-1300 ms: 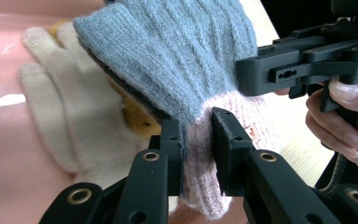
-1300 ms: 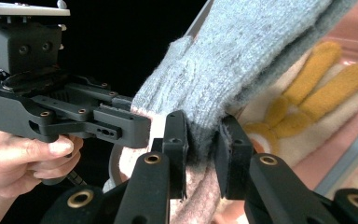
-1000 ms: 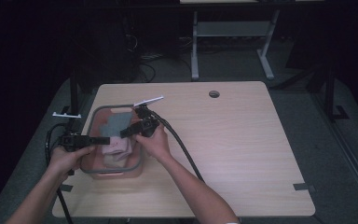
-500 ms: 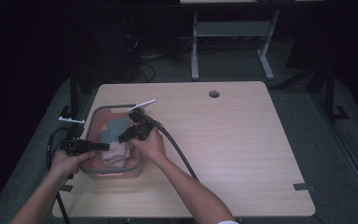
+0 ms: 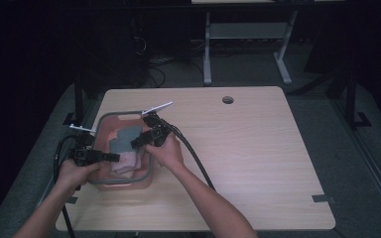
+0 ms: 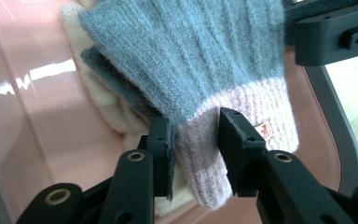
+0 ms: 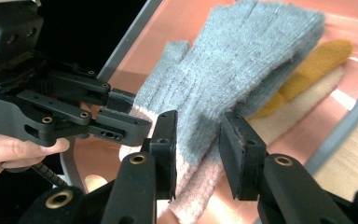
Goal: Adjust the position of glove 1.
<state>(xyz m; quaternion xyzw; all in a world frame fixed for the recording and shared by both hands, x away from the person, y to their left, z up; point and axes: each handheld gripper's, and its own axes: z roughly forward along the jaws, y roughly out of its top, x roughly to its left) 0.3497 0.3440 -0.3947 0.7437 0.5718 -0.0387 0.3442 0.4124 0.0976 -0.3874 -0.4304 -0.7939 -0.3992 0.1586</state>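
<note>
glove: a grey knit glove (image 6: 200,60) with a pink cuff (image 6: 242,116) lies in the pink bin (image 5: 146,176), on top of a cream glove (image 6: 105,100) with mustard fingertips (image 7: 317,58).
axis: in the high view the glove's length runs from the cuff, near the person, to the fingers at the bin's far side.
left gripper: the left gripper (image 6: 196,140) comes in from the bin's left edge; its jaws have just been opening and stand a little apart around the cuff, which looks slack between the pads, so released or nearly so.
right gripper: the right gripper (image 7: 198,140) reaches in from the bin's right rim; its jaws have just been opening too, with the cuff end between them, and no pinch shows.
nearer hand: both are at the cuff end, tips close together.
surface: the bin stands at the left of a light wood table (image 5: 258,163).
room: dark, with a desk frame (image 5: 243,34) and cables (image 5: 154,64) beyond the table.
</note>
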